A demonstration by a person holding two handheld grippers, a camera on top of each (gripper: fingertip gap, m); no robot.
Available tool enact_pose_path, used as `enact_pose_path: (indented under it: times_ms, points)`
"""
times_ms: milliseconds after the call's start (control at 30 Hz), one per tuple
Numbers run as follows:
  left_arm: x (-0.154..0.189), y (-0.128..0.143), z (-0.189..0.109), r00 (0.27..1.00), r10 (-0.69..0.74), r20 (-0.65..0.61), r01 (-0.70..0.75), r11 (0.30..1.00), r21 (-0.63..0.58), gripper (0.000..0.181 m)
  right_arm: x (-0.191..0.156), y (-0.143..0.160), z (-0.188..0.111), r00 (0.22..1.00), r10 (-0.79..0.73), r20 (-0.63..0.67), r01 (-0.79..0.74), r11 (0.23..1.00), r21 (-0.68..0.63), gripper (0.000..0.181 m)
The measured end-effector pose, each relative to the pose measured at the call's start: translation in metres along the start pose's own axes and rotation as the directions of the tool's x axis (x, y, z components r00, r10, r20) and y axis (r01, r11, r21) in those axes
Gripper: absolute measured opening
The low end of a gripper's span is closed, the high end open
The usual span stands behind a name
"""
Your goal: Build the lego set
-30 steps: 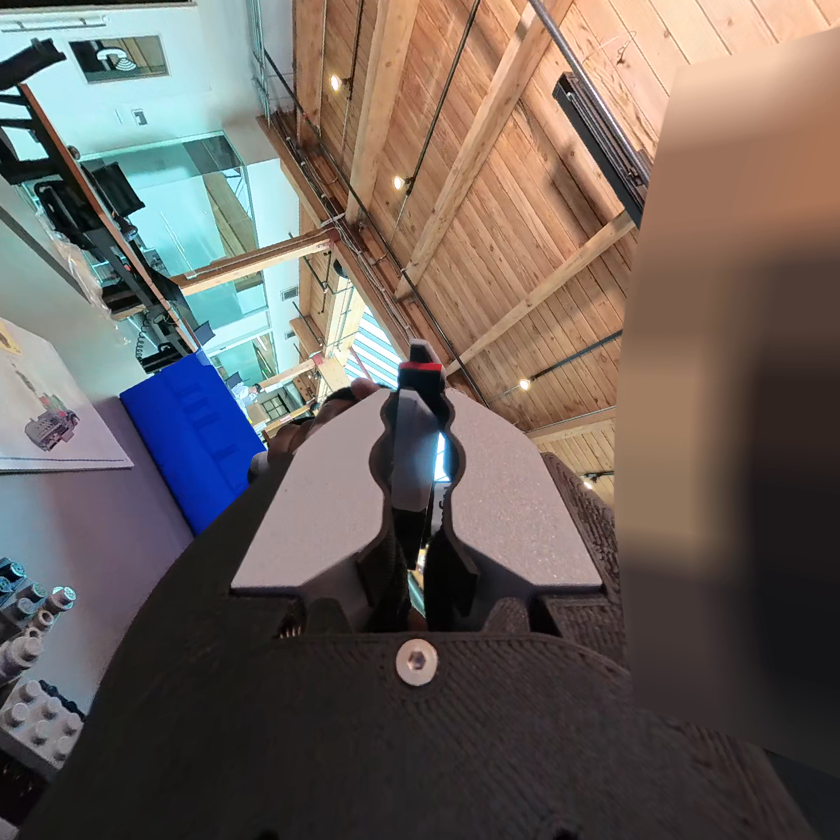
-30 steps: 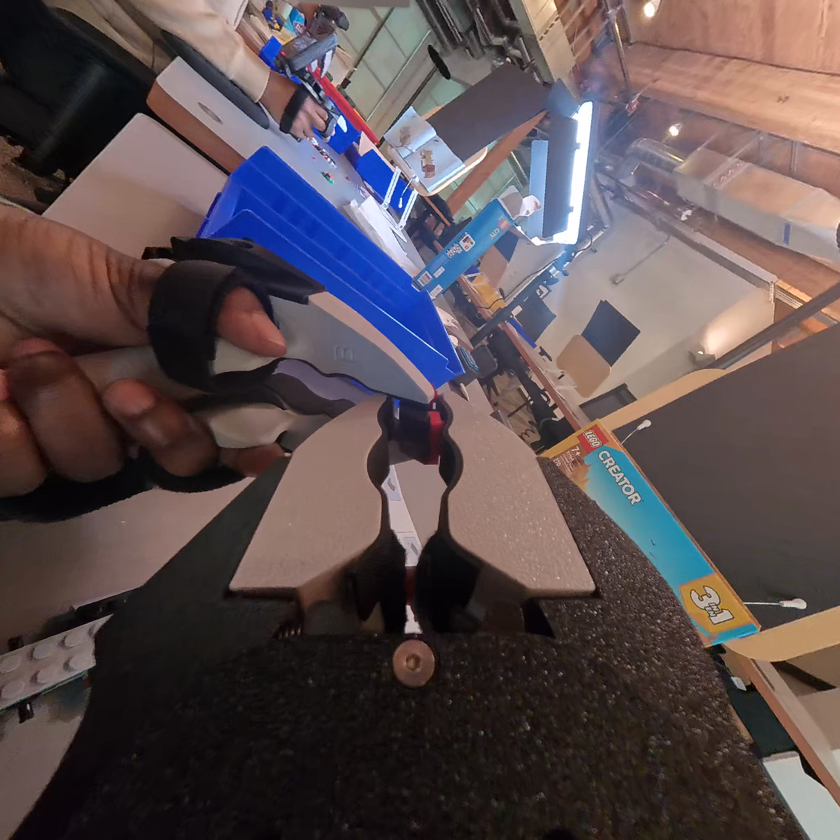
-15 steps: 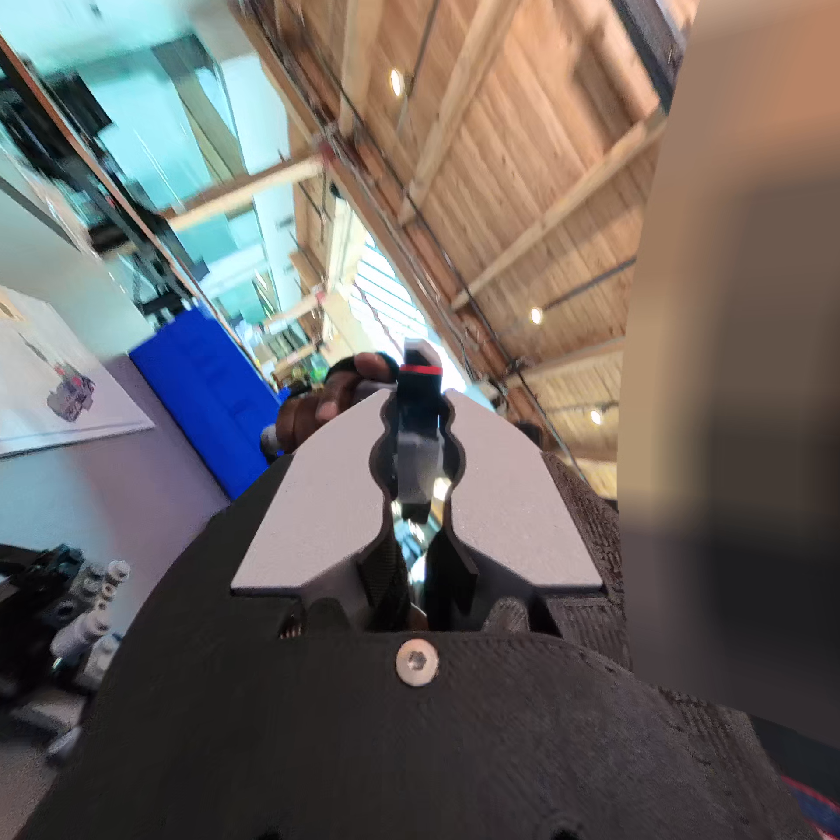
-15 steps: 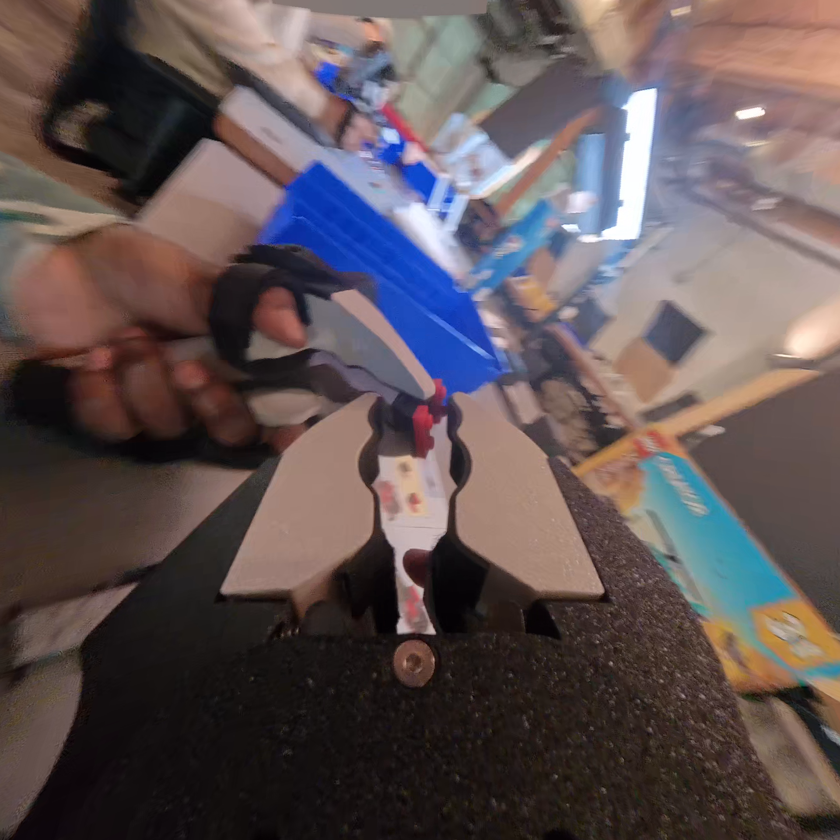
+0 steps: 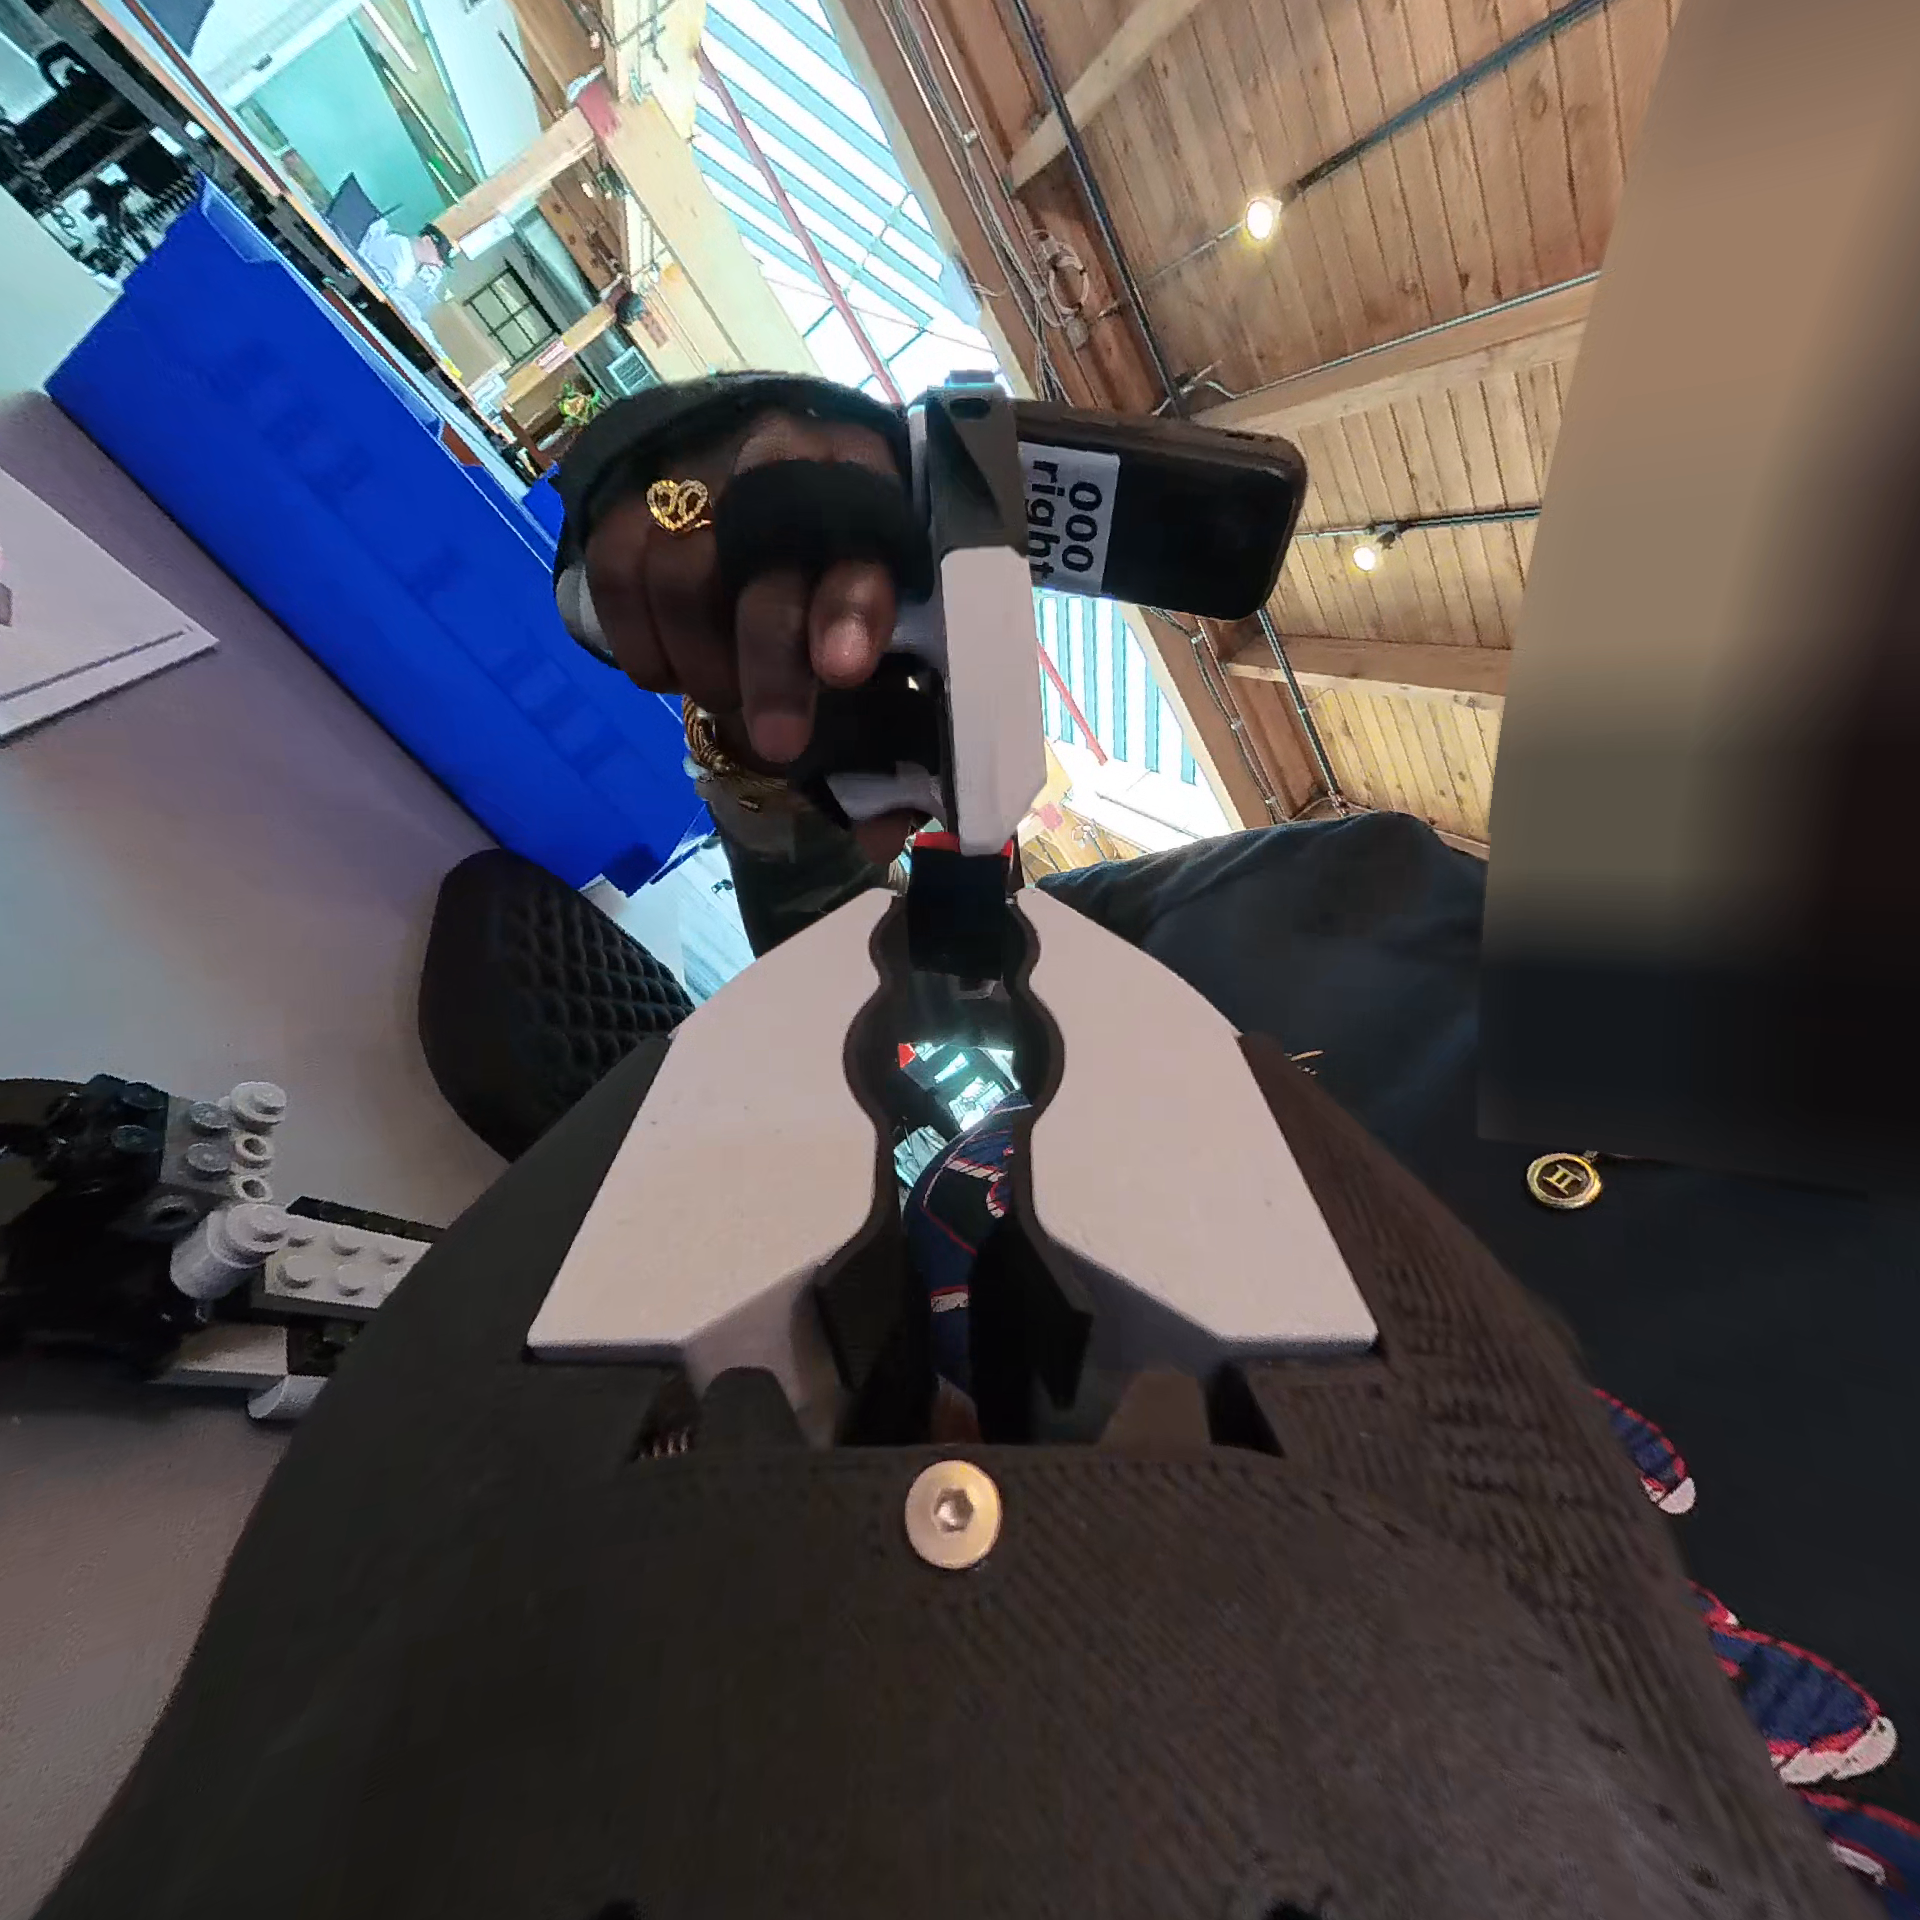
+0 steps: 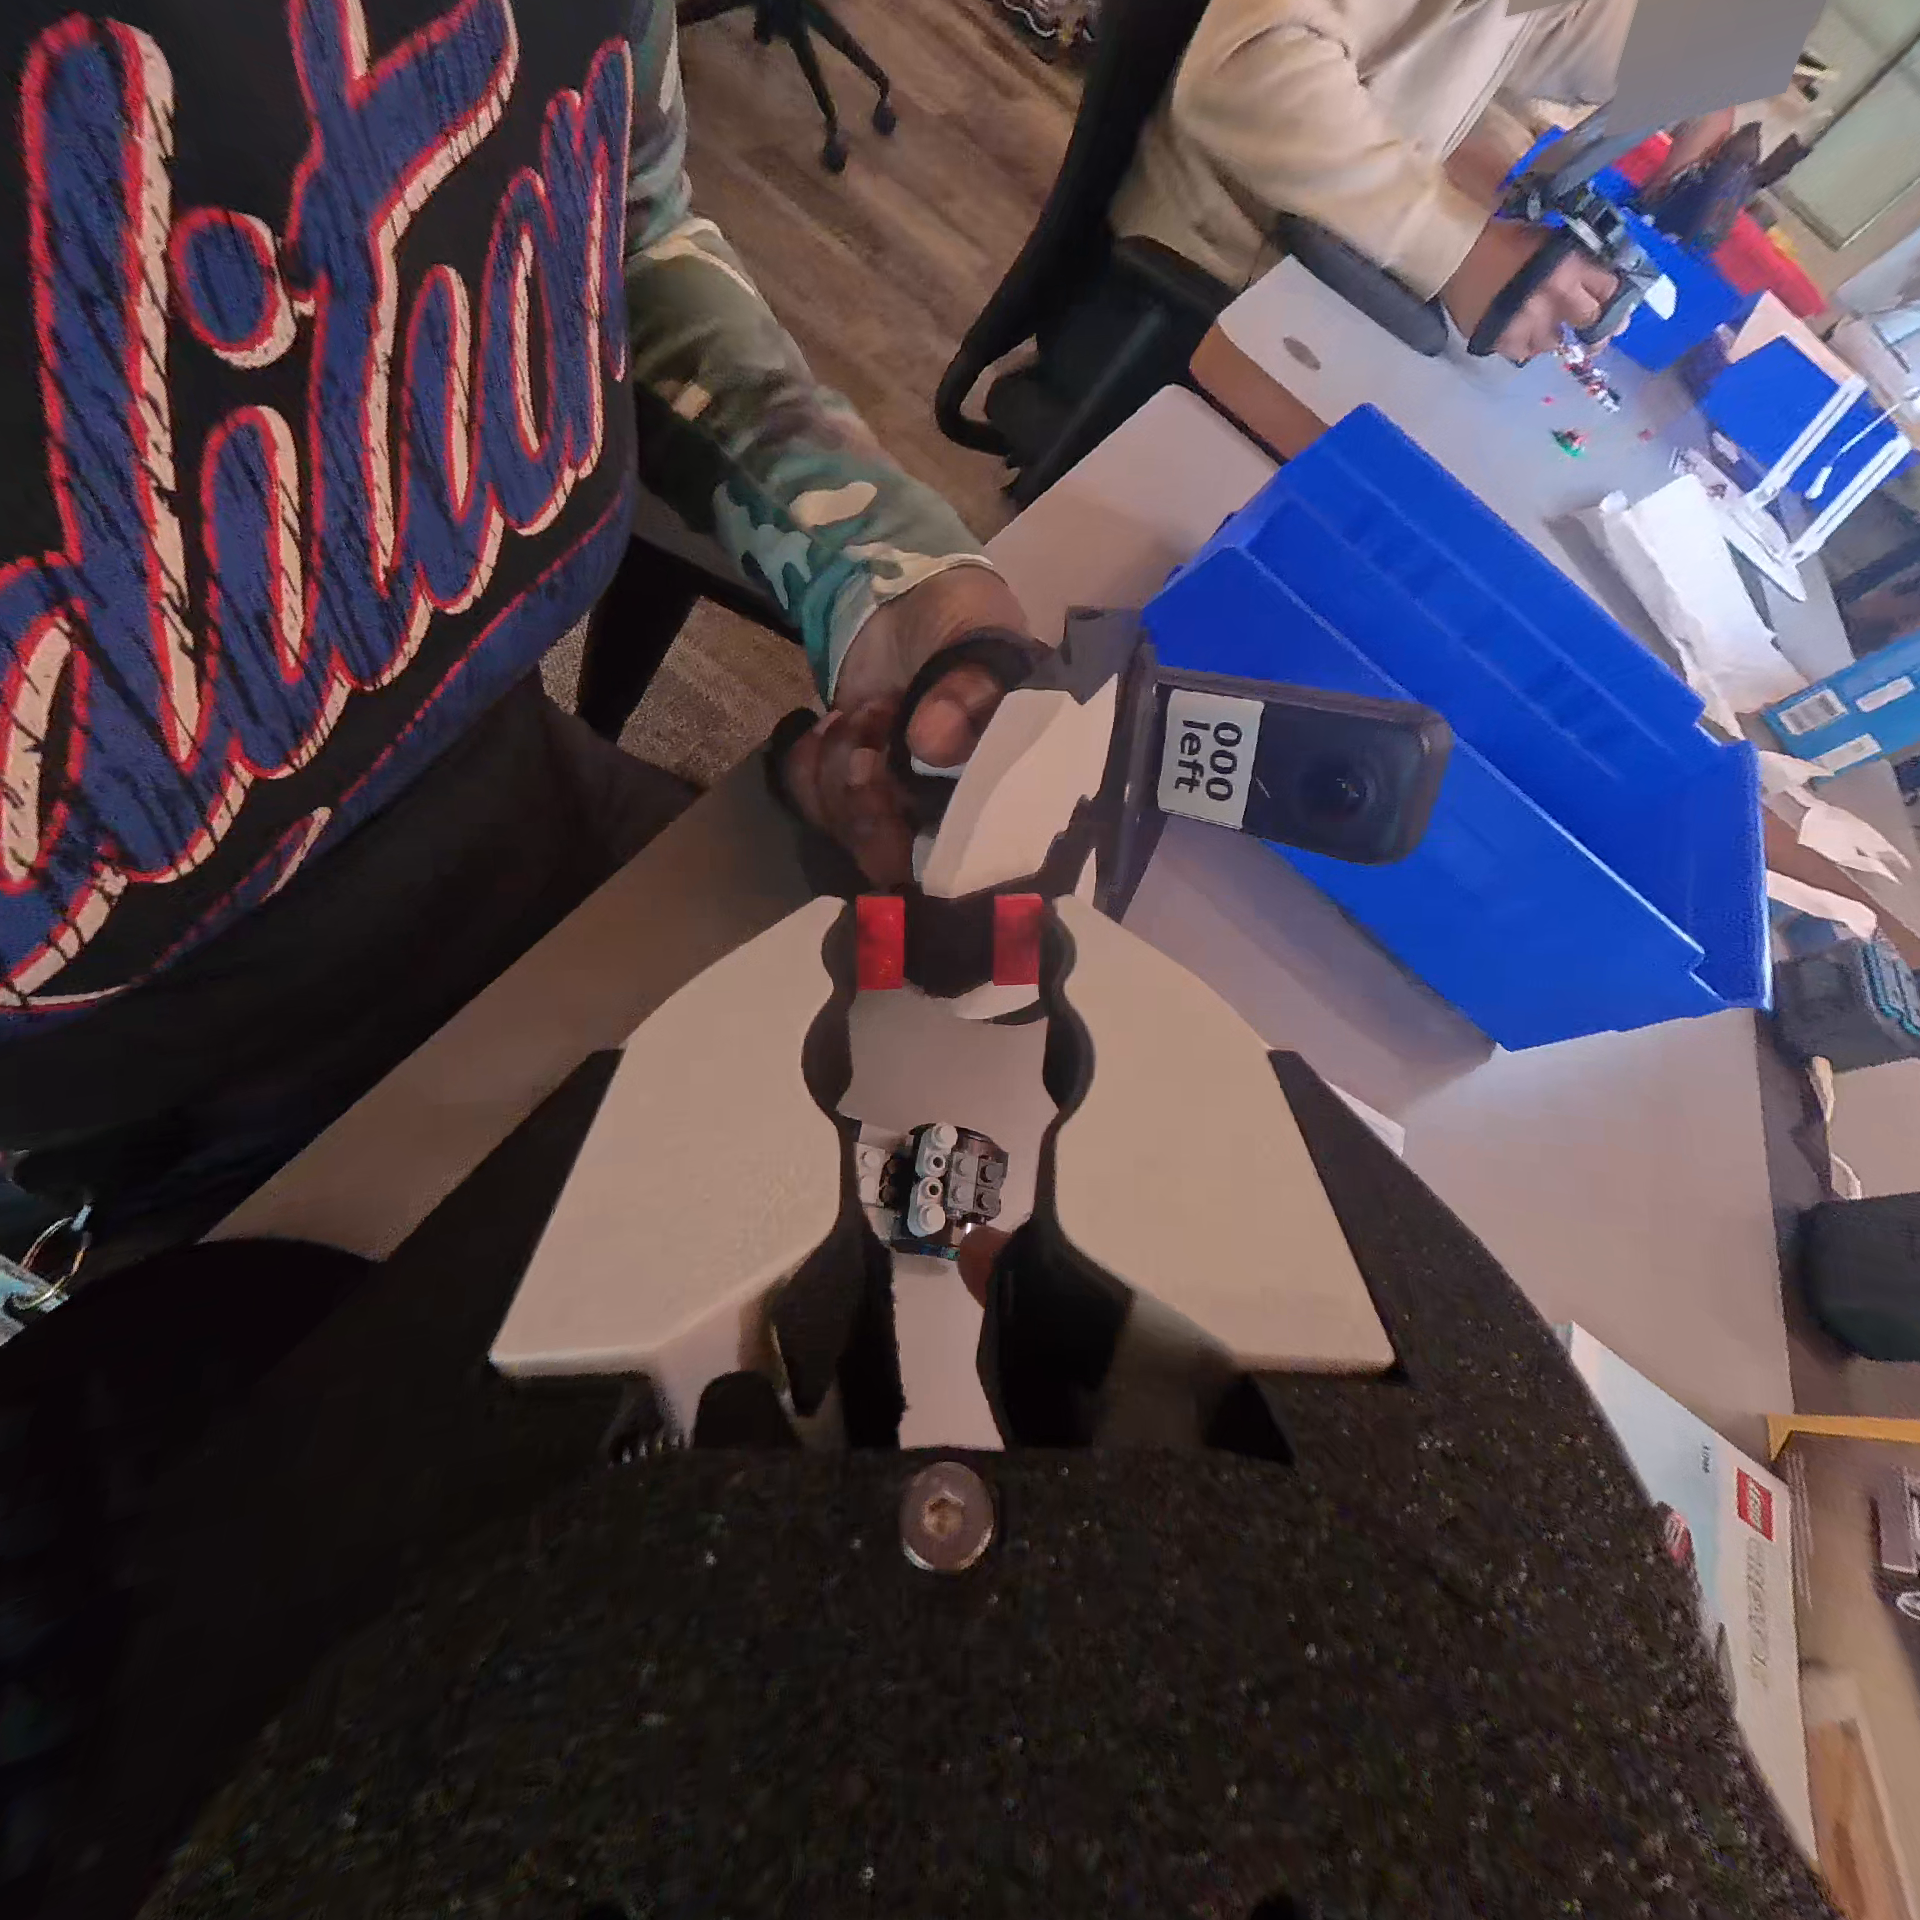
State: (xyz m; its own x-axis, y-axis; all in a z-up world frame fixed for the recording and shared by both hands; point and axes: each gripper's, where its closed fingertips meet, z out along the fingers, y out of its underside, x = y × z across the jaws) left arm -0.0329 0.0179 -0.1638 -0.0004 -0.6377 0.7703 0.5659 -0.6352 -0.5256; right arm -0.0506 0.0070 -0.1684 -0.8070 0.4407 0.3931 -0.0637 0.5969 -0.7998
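Observation:
A small black Lego piece with red ends (image 6: pixel 948 940) is held in the air between both grippers. My right gripper (image 6: pixel 948 945) has its jaws around the piece, with the pads against the two red ends. My left gripper (image 5: pixel 961 920) is shut on the same piece (image 5: pixel 956 914), seen end-on as a narrow black block. In the left wrist view the right gripper's finger (image 5: pixel 987 707) comes down onto the piece from above. A black and grey Lego build (image 6: pixel 940 1184) stands on the white table (image 6: pixel 1558 1195) below, and also shows in the left wrist view (image 5: pixel 156 1195).
A blue bin (image 6: pixel 1507 748) stands on the table behind the grippers. An instruction booklet (image 6: pixel 1714 1579) and a box lie at the right edge. A black chair back (image 5: pixel 540 997) is beside the table. Another person (image 6: pixel 1351 125) works at a far table. Less than 4 cm separates the two grippers' tips.
Both views have swung down from the ceiling and room towards the table and my body. The right gripper's jaws stand wider. The left gripper now enters the right view from above.

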Motion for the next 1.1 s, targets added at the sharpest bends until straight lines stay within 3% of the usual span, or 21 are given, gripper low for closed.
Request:
enact_pose_path:
  times_ms: [100, 167, 233, 267, 367, 433, 533, 633, 700, 733, 800, 867, 967, 1067, 1100]
  points:
    - [0.001, 0.001, 0.001, 1.0, 0.026, -0.002, -0.026, 1.0, -0.018, 0.017, -0.001, -0.001, -0.002, 0.999, 0.028, -0.04, -0.027, 0.999, 0.03, 0.033]
    - [0.003, 0.003, 0.0, 0.994, 0.105, 0.006, -0.105, 0.992, -0.076, 0.027, 0.001, -0.003, -0.011, 0.991, 0.093, -0.094, -0.086, 0.993, 0.081, 0.033]
    - [-0.007, 0.007, -0.01, 0.956, 0.274, 0.103, -0.247, 0.945, -0.214, 0.038, 0.004, 0.001, -0.028, 0.968, 0.179, -0.173, -0.159, 0.979, 0.126, 0.033]
    - [-0.015, 0.007, -0.018, 0.903, 0.395, 0.168, -0.333, 0.892, -0.305, 0.045, 0.004, 0.003, -0.037, 0.952, 0.224, -0.21, -0.192, 0.968, 0.16, 0.033]
    - [-0.044, 0.001, -0.049, 0.633, 0.722, 0.279, -0.475, 0.647, -0.597, 0.055, -0.002, 0.003, -0.061, 0.894, 0.352, -0.276, -0.27, 0.916, 0.296, 0.033]
    - [-0.058, 0.001, -0.062, 0.487, 0.845, 0.219, -0.479, 0.468, -0.743, 0.059, -0.006, 0.006, -0.071, 0.851, 0.419, -0.315, -0.3, 0.882, 0.363, 0.033]
    - [-0.075, 0.011, -0.063, 0.386, 0.922, 0.017, -0.474, 0.214, -0.854, 0.061, -0.015, 0.015, -0.073, 0.811, 0.479, -0.335, -0.346, 0.856, 0.385, 0.033]
    - [-0.094, 0.012, -0.063, 0.294, 0.936, -0.194, -0.456, -0.041, -0.889, 0.061, -0.021, 0.02, -0.072, 0.799, 0.492, -0.345, -0.363, 0.853, 0.376, 0.033]
    - [-0.102, 0.011, -0.062, 0.302, 0.904, -0.303, -0.458, -0.141, -0.878, 0.061, -0.023, 0.016, -0.075, 0.802, 0.491, -0.341, -0.355, 0.85, 0.388, 0.033]
    - [-0.105, 0.012, -0.061, 0.339, 0.88, -0.332, -0.47, -0.147, -0.87, 0.062, -0.025, 0.015, -0.077, 0.804, 0.489, -0.338, -0.351, 0.849, 0.394, 0.033]
    - [-0.106, 0.016, -0.059, 0.457, 0.819, -0.348, -0.49, -0.095, -0.867, 0.065, -0.026, 0.013, -0.079, 0.807, 0.484, -0.337, -0.344, 0.851, 0.397, 0.033]
    - [-0.109, 0.018, -0.054, 0.523, 0.768, -0.369, -0.518, -0.057, -0.853, 0.068, -0.028, 0.013, -0.081, 0.81, 0.481, -0.335, -0.341, 0.852, 0.398, 0.033]
    - [-0.119, 0.024, -0.053, 0.587, 0.698, -0.411, -0.51, -0.076, -0.857, 0.067, -0.03, 0.013, -0.084, 0.811, 0.481, -0.332, -0.338, 0.849, 0.406, 0.033]
    - [-0.13, 0.029, -0.063, 0.633, 0.65, -0.42, -0.463, -0.118, -0.879, 0.054, -0.03, 0.014, -0.087, 0.808, 0.486, -0.333, -0.34, 0.846, 0.411, 0.033]
    - [-0.129, 0.031, -0.065, 0.655, 0.64, -0.402, -0.45, -0.097, -0.888, 0.051, -0.031, 0.014, -0.088, 0.806, 0.488, -0.335, -0.34, 0.845, 0.413, 0.033]
